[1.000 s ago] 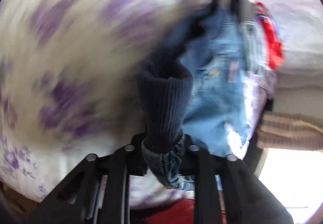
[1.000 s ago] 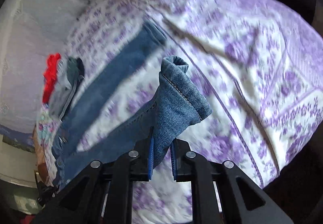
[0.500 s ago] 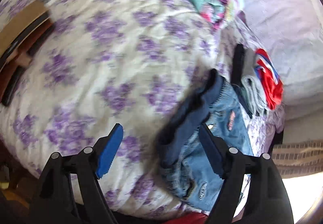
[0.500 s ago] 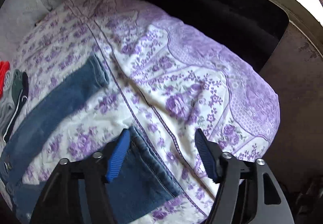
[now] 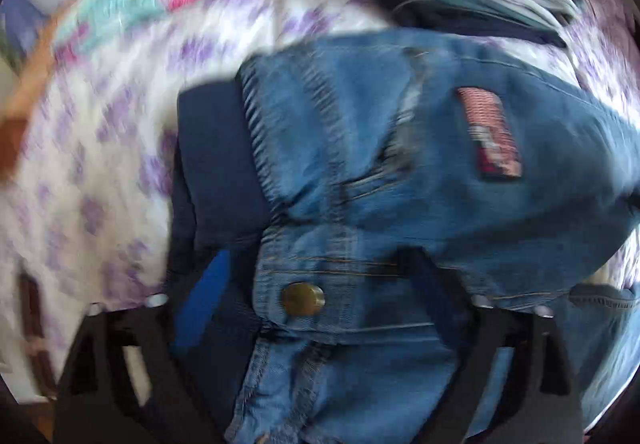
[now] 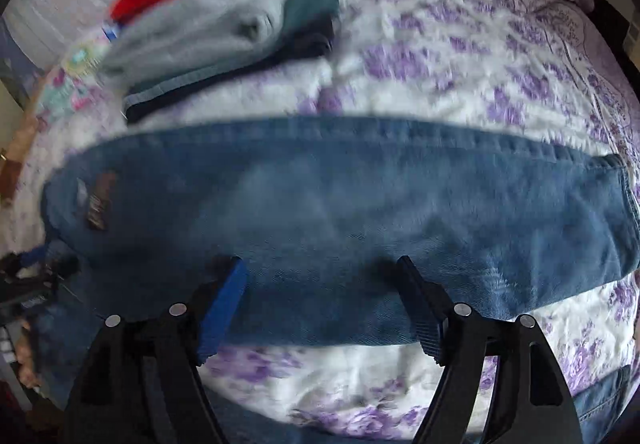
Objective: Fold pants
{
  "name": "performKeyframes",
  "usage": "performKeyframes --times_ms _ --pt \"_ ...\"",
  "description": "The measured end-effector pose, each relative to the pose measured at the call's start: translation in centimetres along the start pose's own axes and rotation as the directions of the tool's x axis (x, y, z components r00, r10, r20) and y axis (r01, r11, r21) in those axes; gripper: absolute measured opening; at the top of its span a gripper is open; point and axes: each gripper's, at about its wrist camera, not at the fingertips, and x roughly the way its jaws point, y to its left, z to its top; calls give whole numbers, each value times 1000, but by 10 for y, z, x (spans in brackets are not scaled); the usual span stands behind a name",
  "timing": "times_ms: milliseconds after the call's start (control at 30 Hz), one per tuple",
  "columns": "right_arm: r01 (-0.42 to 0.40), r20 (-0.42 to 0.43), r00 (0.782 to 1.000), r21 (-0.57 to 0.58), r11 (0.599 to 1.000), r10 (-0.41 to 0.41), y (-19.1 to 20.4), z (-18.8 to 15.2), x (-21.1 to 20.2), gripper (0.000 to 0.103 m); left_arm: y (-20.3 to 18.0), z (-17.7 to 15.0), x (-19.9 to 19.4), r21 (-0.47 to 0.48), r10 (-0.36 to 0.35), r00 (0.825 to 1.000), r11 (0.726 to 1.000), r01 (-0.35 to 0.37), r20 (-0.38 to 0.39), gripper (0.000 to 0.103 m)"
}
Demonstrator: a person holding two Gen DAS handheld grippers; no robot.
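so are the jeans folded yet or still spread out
Spread: one leg of the jeans lies full length across the bedspread, with both grippers open.

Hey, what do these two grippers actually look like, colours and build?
Both are alike: the left gripper and right gripper have black fingers with cut-out slots, silver round rivets and blue ribbed pads. No cables or sleeves show.

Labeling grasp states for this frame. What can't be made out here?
- Left gripper, left wrist view: jeans bulge over the open jaws; any contact is hidden.
- Second pant leg, right wrist view: cut off by the lower edge.
- Folded clothes pile, right wrist view: motion-blurred, items uncountable.
- Jeans patch, left wrist view: text blurred, unreadable.
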Motion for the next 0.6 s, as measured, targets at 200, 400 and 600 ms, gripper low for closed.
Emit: performKeyframes --times_ms 200,400,600 --pt "-29 104 994 36 999 25 -19 -5 -42 78 64 10 -55 -199 -152 983 965 170 104 93" --pt "-151 157 976 -6 989 150 12 26 -50 78 113 42 -19 -334 -88 996 938 89 20 97" --pt "-28 3 1000 -289 957 30 71 13 18 98 119 66 18 -348 -95 996 933 88 -2 97"
